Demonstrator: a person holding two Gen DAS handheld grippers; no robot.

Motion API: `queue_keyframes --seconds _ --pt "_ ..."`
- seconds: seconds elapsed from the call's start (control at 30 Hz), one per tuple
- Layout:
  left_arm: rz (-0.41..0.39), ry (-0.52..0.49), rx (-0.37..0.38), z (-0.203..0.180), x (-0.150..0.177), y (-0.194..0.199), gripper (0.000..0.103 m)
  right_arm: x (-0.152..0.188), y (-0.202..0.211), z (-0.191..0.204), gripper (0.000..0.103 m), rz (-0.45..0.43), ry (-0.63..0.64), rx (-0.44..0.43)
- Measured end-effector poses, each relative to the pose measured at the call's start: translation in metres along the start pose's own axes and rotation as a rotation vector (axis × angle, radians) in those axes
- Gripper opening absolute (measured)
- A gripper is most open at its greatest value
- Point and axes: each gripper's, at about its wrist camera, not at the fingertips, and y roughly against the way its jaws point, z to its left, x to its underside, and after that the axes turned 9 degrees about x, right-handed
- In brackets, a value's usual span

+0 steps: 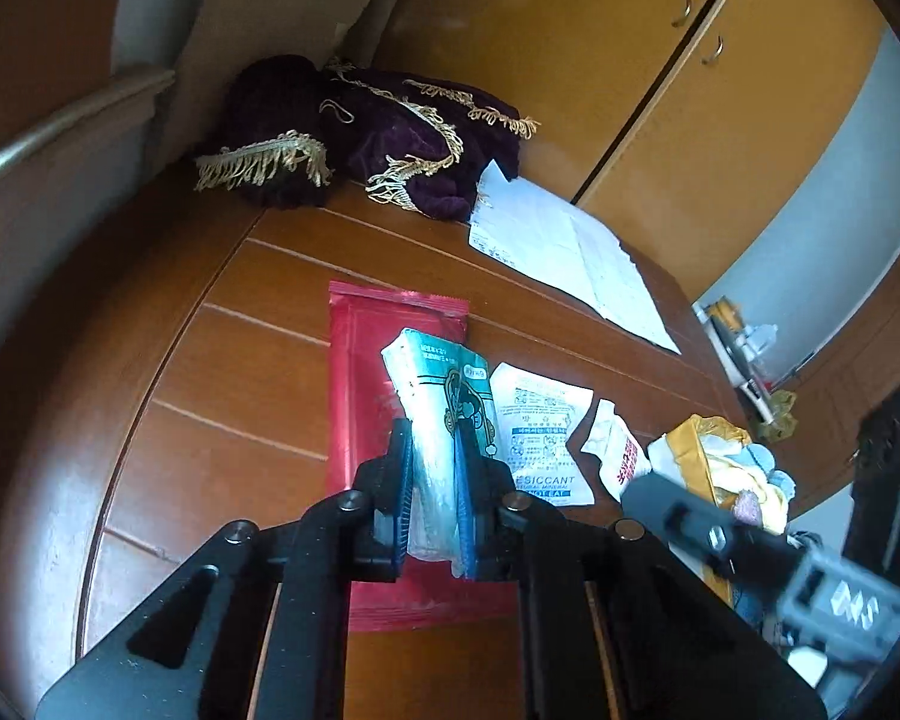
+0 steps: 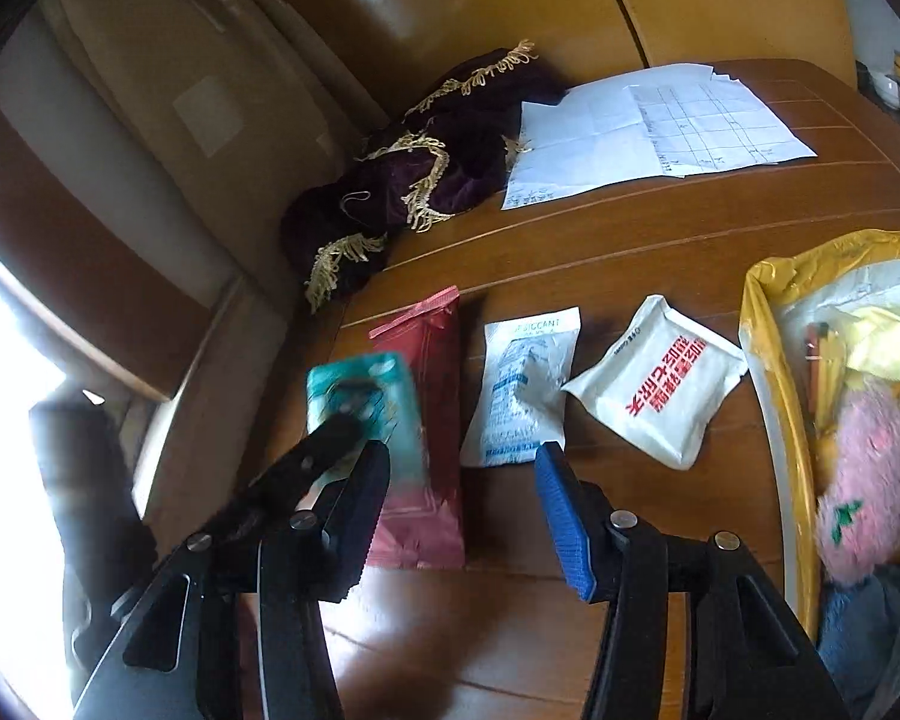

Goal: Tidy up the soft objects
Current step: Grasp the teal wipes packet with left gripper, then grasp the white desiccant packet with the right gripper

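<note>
A wooden tabletop in a room with wooden cupboards

The tabletop [image 1: 222, 360] is reddish-brown, with thin pale lines across it. Behind it stand orange-brown cupboard doors [image 1: 660, 60] with small curved metal handles, next to a pale grey wall [image 1: 822, 204]. A beige curtain [image 2: 168, 90] hangs at the far corner. Strong daylight floods in from a window [image 2: 0, 360] at the left edge of the right wrist view.

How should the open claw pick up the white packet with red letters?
The white packet with red letters lies flat and puffy on the table. The right claw, open, should probably come from above and pinch a thin crimped edge, perhaps the near one.
</note>
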Motion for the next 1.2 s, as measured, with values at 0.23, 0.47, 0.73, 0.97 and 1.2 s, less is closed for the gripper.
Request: queue_keyframes --seconds 0.23,0.47,0.73,0.97,1.2 --pt "-0.034 0.033 0.022 0.005 0.004 0.009 0.01 -0.008 -0.045 -0.012 0.05 0.059 -0.07 0.04" --pt "0.01 0.035 0.023 0.007 0.009 -0.002 0.01 -0.006 -0.053 -0.01 0.029 0.042 -0.057 0.103" --pt "-0.009 0.05 0.055 0.008 0.01 0.0 0.01 0.003 -0.021 -0.005 0.027 -0.079 -0.039 0.175" --pt "-0.064 0.031 0.086 0.004 0.011 0.011 0.01 0.007 0.006 0.003 0.027 -0.178 0.018 0.16" --pt "-0.094 0.027 0.107 0.001 0.009 0.019 0.01 0.008 0.002 0.008 0.027 -0.175 0.051 0.151"
